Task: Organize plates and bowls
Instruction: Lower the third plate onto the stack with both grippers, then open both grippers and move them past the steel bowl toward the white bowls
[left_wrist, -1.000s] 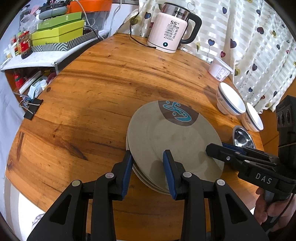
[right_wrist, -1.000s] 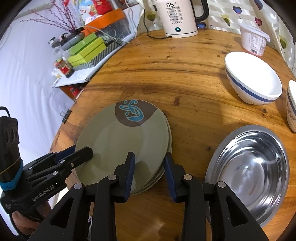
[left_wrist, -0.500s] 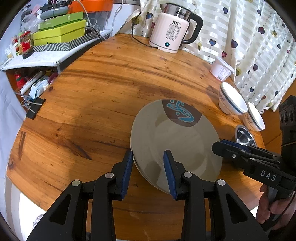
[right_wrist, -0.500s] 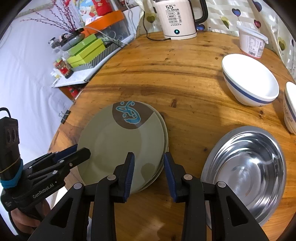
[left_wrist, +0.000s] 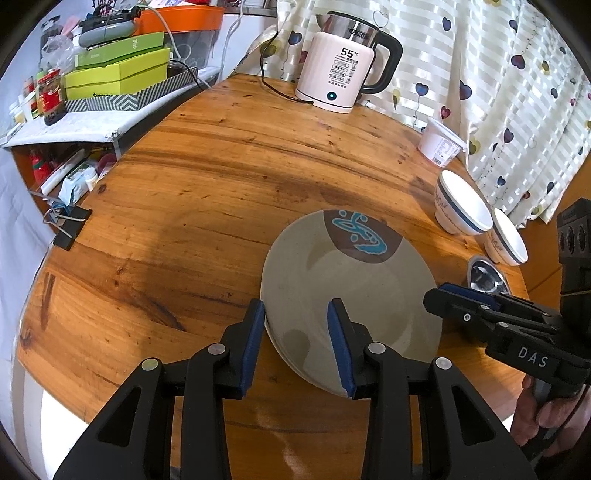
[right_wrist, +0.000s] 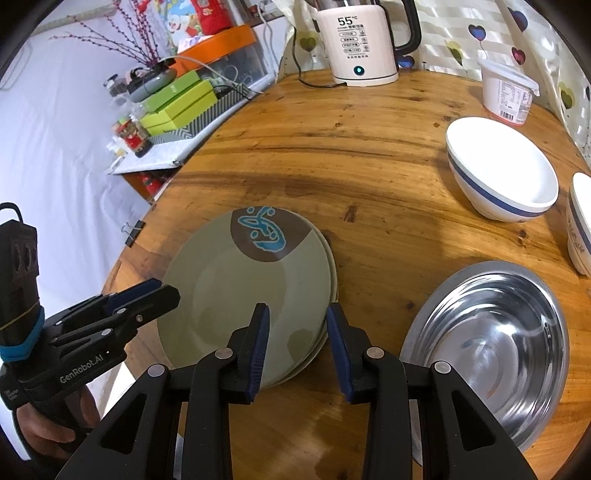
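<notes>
A stack of olive-grey plates (left_wrist: 351, 295), the top one bearing a brown patch with a blue figure, lies on the round wooden table (left_wrist: 184, 184). My left gripper (left_wrist: 295, 314) is open and straddles the stack's left rim. From the right wrist, the left gripper (right_wrist: 166, 290) reaches in just over the plates (right_wrist: 236, 288). My right gripper (right_wrist: 297, 314) is open astride the stack's right rim, and the left wrist sees this right gripper (left_wrist: 437, 295) beside the stack. To the right lie a steel bowl (right_wrist: 487, 343) and two white blue-banded bowls (right_wrist: 502, 173) (right_wrist: 580, 221).
A pink kettle (left_wrist: 343, 74) with its cord stands at the table's far edge, a white tub (left_wrist: 441, 146) near the curtain. A binder clip (left_wrist: 68, 229) lies at the left edge. A side shelf with green boxes (left_wrist: 118, 77) stands beyond the table.
The lower plates, fanned out beneath the top one a second ago, now sit squarely under it. Both grippers have kept their places beside the stack.
</notes>
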